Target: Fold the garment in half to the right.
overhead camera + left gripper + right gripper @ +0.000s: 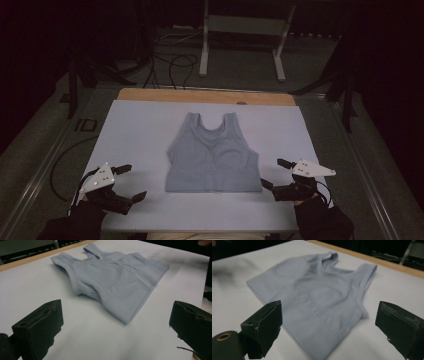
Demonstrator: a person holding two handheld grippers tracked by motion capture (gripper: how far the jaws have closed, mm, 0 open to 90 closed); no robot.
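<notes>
Left gripper (131,182) near-left of the top (212,155), jaws spread wide, holding nothing. Top lies flat mid-table (140,125), straps toward the far edge. Right gripper (274,173) just off the top's near-right corner, wide open, empty.

I see a dim lab or recording studio: a white-covered table (140,130), loose cables (172,62) on grey carpet (240,70), and a metal stand frame (242,30) behind.
</notes>
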